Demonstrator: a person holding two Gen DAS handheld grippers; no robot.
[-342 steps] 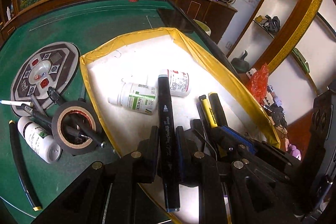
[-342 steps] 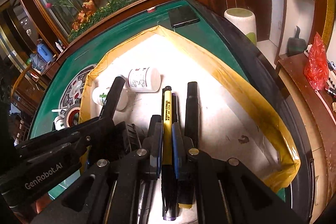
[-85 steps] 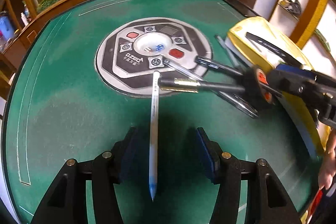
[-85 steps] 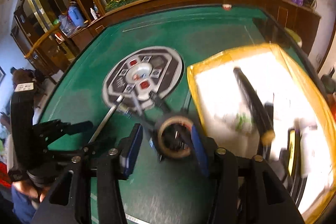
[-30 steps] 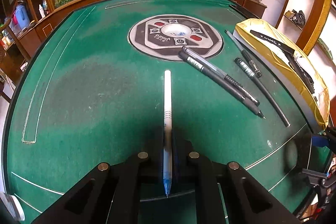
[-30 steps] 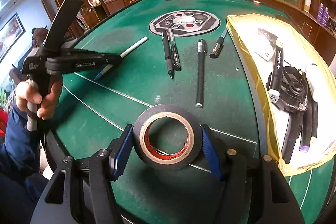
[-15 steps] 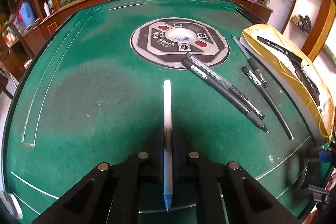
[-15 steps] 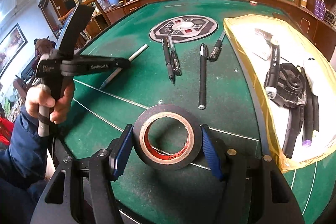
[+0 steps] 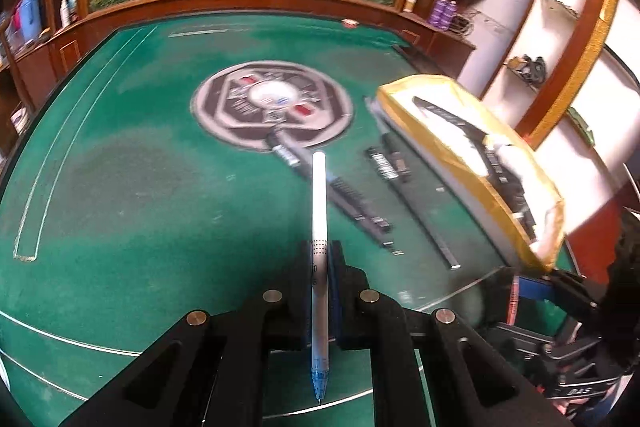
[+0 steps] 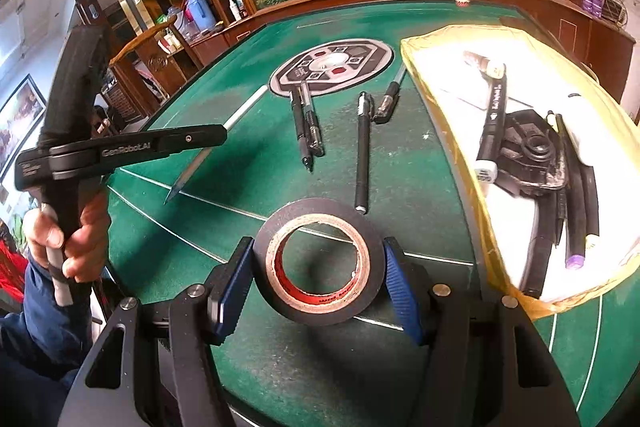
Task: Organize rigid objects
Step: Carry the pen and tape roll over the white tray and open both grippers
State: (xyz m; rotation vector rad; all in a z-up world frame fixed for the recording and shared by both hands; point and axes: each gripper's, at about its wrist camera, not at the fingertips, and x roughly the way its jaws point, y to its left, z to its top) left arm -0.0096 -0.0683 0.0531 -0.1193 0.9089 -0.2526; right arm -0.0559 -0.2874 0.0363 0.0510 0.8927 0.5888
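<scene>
White pen (image 9: 319, 255) is pinched along its barrel by the left tongs (image 9: 320, 267), whose jaws are pressed together on it, the blue tip pointing back toward the handle and the blunt end reaching forward over the green table (image 9: 140, 187). It is probably gripped lengthwise so that it can be carried without swinging and laid down among the other long things. Black tape roll (image 10: 320, 261) is held across its width by the right tongs (image 10: 318, 283), both blue pads set against its outer rim, so the jaws stand fairly wide; the roll is held flat, its hole facing up.

Ahead of the right tongs, black pens (image 10: 306, 123) lie loose on the felt, and to their right the yellow-edged tray (image 10: 452, 147) already holds markers and a dark plastic piece. The left hand (image 10: 72, 239) is seen to the left, wrapped around its tool's handle.

In the left wrist view the pens and the tray are smeared by motion blur, so their labels cannot be read. The tray's near corner is cut off behind the right tool, and whether the pen's tip is capped cannot be told.
</scene>
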